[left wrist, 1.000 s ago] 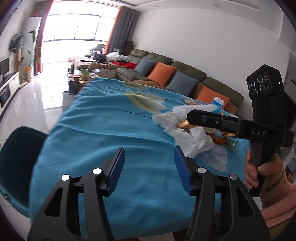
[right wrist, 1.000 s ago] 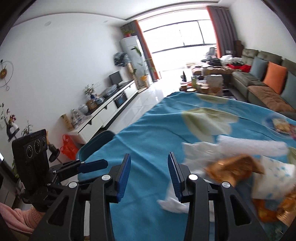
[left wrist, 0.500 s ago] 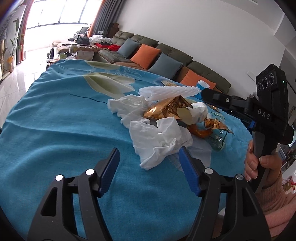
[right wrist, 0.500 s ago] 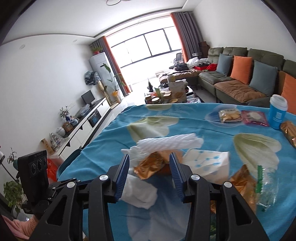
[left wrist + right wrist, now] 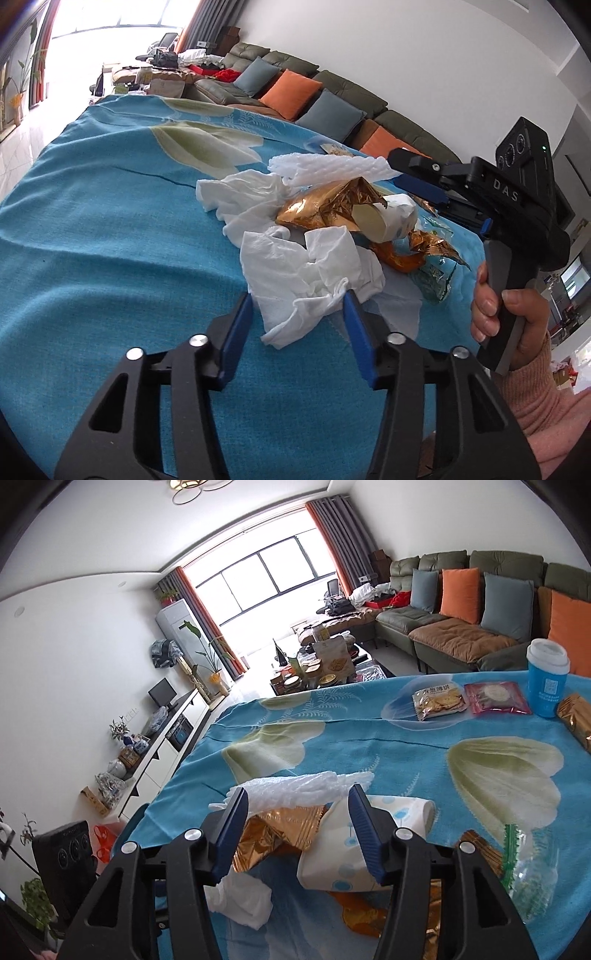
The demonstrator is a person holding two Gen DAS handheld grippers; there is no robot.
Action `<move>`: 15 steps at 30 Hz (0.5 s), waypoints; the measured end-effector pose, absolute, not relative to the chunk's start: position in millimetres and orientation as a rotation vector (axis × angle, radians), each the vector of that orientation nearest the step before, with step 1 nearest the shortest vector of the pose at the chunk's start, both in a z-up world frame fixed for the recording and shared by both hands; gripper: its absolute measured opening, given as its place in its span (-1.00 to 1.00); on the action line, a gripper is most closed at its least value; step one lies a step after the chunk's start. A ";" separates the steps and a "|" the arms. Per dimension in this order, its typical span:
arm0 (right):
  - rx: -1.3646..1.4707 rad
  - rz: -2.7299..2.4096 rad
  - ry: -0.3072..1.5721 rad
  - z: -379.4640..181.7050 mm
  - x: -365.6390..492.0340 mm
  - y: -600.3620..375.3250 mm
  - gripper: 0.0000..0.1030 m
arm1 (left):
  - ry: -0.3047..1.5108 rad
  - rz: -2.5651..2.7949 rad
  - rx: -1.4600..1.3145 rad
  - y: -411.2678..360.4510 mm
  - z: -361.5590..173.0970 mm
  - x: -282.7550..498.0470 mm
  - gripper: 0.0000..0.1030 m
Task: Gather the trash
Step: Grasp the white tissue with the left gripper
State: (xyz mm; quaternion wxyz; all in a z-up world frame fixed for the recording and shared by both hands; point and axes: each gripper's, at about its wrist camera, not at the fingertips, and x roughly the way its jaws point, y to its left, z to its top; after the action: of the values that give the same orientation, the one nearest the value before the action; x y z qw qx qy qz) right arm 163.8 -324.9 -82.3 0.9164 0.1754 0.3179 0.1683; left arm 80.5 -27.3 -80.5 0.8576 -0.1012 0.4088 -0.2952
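A trash pile lies on the blue tablecloth: crumpled white tissues, a gold foil wrapper, a tipped paper cup, white foam netting and a clear plastic bag. My left gripper is open, its fingers either side of the nearest tissue's edge. My right gripper is open above the pile, over the gold wrapper, the foam netting and the paper cup. The right gripper also shows in the left wrist view.
At the table's far right stand a blue lidded cup, a cracker packet, a pink packet and a gold packet. A teal chair sits by the table's left edge. A sofa is behind.
Both grippers have swung toward the trash pile and moved closer. The left gripper's fingers now reach the nearest tissue; the right gripper has come down over the wrapper and cup. Both stay open.
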 end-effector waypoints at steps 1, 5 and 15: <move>0.374 0.350 0.659 -84.0 166.9 -325.8 0.05 | 0.863 -0.623 -0.214 -27.4 -81.4 81.3 -0.23; 0.406 0.360 0.673 -87.2 173.1 -326.4 -0.18 | 0.868 -0.628 -0.210 -28.1 -83.3 82.8 -0.60; 0.414 0.372 0.675 -86.1 173.9 -325.3 -0.69 | 0.836 -0.625 -0.204 -21.0 -78.1 74.5 -0.80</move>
State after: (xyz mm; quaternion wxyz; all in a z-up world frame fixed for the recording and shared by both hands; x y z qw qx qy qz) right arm 173.9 -325.3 -86.1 0.9058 0.2007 0.3267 0.1802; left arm 74.5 -21.0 -78.1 0.8618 -0.0974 0.3986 -0.2982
